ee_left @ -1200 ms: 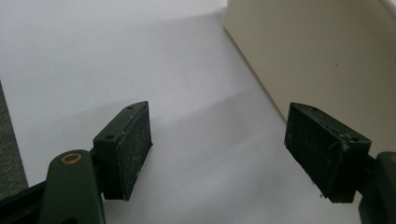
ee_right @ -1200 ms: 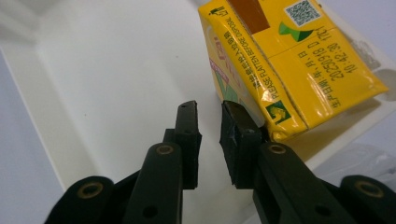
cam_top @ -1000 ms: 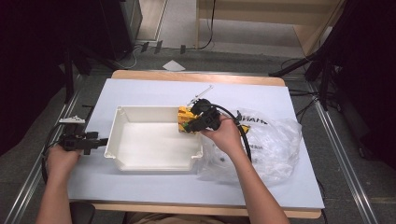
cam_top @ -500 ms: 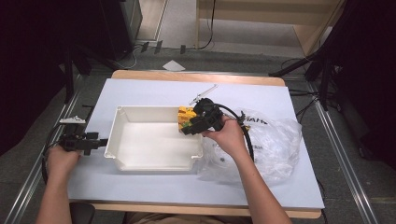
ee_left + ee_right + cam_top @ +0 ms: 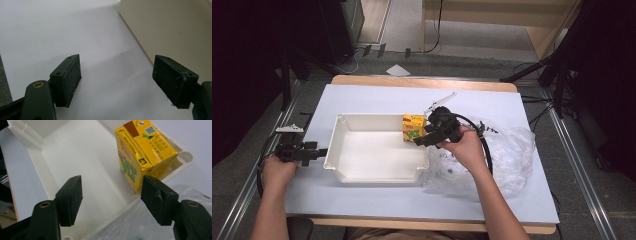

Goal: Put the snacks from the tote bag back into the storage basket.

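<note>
bag (image 5: 507, 160) crowds tray (image 5: 377, 172) beside carton (image 5: 413, 127)

A glossy yellow printed-card drink carton (image 5: 140, 155) is seen inside a smooth, off-white plastic tray (image 5: 82, 150). Clear, crinkled plastic film is shown in the bag (image 5: 507, 160) beside it. The table (image 5: 377, 97) is covered in a matt pale sheet, edged with light wood. The matt black gripper pads (image 5: 70, 197) are scuffed.
</note>
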Motion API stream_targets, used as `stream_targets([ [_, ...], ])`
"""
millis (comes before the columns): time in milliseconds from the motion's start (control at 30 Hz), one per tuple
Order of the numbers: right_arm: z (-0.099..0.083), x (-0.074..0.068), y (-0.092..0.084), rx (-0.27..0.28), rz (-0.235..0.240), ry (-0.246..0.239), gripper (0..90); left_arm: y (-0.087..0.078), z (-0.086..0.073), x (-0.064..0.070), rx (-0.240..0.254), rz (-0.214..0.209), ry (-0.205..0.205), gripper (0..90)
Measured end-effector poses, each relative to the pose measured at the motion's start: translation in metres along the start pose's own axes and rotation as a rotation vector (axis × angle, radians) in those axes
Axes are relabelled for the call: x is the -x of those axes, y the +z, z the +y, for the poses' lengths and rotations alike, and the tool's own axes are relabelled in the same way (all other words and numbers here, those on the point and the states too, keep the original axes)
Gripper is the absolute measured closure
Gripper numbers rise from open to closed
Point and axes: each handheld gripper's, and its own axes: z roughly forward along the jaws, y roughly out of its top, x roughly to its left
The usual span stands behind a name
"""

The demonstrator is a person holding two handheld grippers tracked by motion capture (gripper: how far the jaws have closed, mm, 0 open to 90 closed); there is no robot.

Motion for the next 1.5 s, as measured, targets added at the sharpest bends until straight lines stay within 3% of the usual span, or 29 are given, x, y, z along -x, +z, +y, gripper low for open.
stream_targets([
  [433,-0.019,0.017,-0.026,0.059,-0.051,0.024,26.2,0.001,0.001,0.001,0.004,0.002,0.001,24.0],
  [567,-0.025,0.021,-0.033,0.064,-0.032,0.008,22.0,0.0,0.001,0.0,0.006,0.003,0.002,24.0],
  [700,-0.032,0.025,-0.039,0.065,-0.05,0.021,22.0,0.0,0.001,0.001,0.006,0.004,0.003,24.0],
  [1500,-0.082,0.074,-0.049,0.083,-0.118,0.107,22.0,0.002,0.002,-0.002,-0.001,0.011,-0.005,24.1],
])
